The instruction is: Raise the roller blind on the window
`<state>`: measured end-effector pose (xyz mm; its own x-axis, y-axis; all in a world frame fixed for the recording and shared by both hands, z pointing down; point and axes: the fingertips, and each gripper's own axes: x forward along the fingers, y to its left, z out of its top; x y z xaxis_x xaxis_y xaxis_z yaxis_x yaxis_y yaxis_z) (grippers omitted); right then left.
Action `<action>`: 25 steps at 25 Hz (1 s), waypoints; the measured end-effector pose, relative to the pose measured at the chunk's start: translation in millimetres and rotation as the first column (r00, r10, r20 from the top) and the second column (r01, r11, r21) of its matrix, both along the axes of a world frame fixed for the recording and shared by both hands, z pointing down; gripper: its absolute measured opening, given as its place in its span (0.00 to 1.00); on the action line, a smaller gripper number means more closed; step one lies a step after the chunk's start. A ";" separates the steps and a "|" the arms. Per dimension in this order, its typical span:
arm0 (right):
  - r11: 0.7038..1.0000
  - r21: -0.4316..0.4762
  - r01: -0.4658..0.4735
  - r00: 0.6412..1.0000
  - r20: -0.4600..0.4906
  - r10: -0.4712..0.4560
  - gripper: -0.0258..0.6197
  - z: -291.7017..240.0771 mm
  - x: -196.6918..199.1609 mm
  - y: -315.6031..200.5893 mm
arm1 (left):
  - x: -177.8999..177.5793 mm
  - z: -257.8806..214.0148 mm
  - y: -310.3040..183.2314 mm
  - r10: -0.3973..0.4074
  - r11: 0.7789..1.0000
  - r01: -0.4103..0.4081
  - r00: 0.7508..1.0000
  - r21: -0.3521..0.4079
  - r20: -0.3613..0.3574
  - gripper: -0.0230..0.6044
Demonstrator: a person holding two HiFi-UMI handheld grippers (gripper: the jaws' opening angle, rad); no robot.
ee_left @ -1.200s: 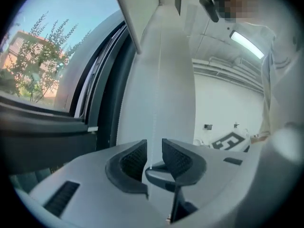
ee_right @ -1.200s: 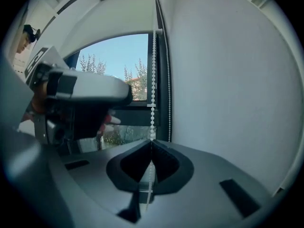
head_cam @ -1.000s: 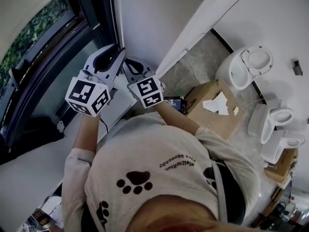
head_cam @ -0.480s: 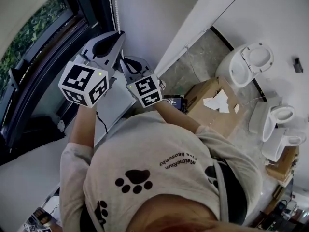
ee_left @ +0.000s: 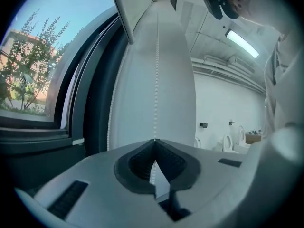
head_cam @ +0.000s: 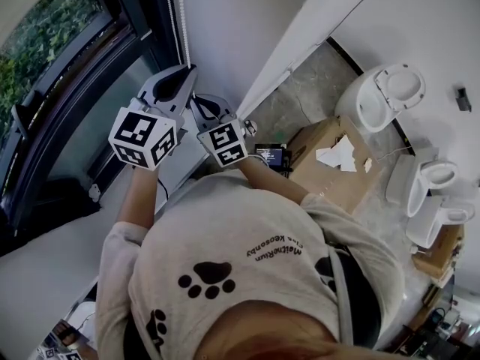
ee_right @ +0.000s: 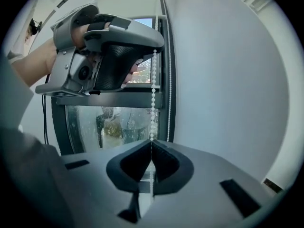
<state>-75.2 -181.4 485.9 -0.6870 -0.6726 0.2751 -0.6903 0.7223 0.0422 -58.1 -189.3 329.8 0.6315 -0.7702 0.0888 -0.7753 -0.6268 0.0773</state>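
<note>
The left gripper (ee_left: 154, 140) is clenching the white beaded cord (ee_left: 156, 75) of the pale roller blind (ee_left: 135, 6), which is showing at the top of the dark-framed window (ee_left: 90, 127). Just below it on the same cord, the right gripper (ee_right: 151, 141) is also clamping tight. The cord is hanging along the window frame's right edge, beside the white wall (ee_right: 228, 80).

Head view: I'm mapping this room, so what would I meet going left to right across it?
Window → chain → box → toilet.
</note>
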 end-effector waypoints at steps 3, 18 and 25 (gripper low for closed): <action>1.000 -0.017 0.003 1.000 -0.002 -0.003 0.05 13.5 0.0 2.2 | -0.4 13.8 2.0 -0.020 1.000 0.020 1.000 0.000 0.008 0.05; 0.986 -0.165 0.015 0.996 -0.081 -0.029 0.05 81.1 2.7 9.2 | -5.3 81.4 5.8 -0.062 0.994 0.060 0.998 -0.086 -0.020 0.05; 0.975 -0.220 0.009 0.994 -0.103 -0.033 0.05 106.4 8.6 13.1 | -3.4 107.1 7.4 -0.062 0.991 0.058 0.998 -0.123 -0.022 0.05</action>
